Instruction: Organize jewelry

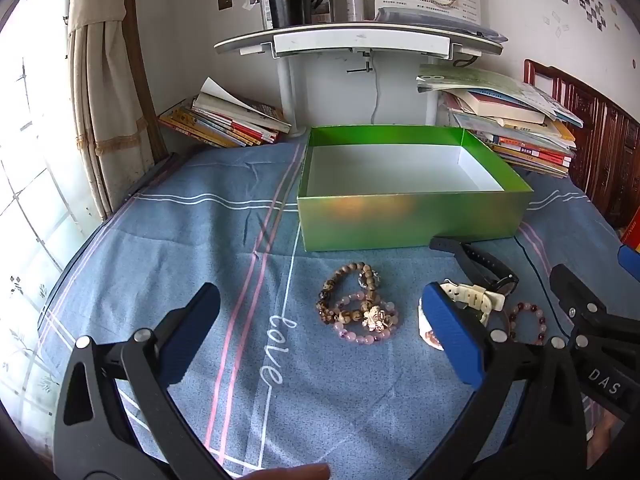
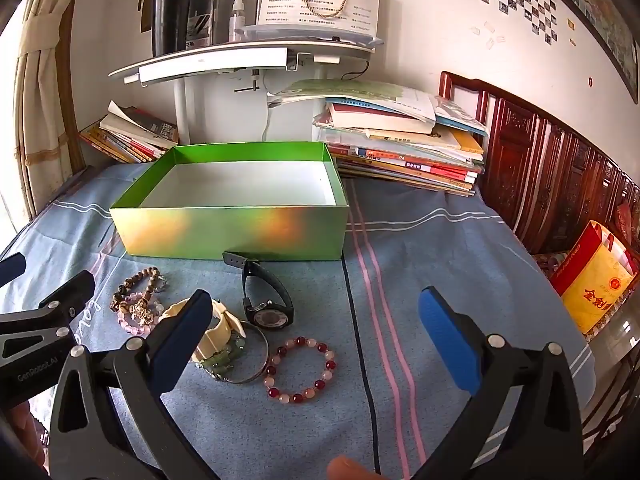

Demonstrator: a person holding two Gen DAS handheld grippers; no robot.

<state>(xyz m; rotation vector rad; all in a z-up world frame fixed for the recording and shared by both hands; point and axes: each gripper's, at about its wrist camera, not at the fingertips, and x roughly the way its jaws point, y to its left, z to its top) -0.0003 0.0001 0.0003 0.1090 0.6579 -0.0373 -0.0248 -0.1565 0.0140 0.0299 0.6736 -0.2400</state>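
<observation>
Both hand-held grippers, left (image 1: 320, 336) and right (image 2: 316, 336), gape empty over the jewelry (image 2: 298, 370); box (image 2: 228, 232) sits behind, open to receive it.

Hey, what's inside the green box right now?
The green box shows only a bare white floor and walls; no jewelry is visible in it. Its near wall hides the strip of floor just behind it in both views.

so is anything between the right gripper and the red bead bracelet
Nothing visible. The right gripper is open with the red bead bracelet lying on bare cloth between its fingers; a silver bangle lies just left of it.
</observation>
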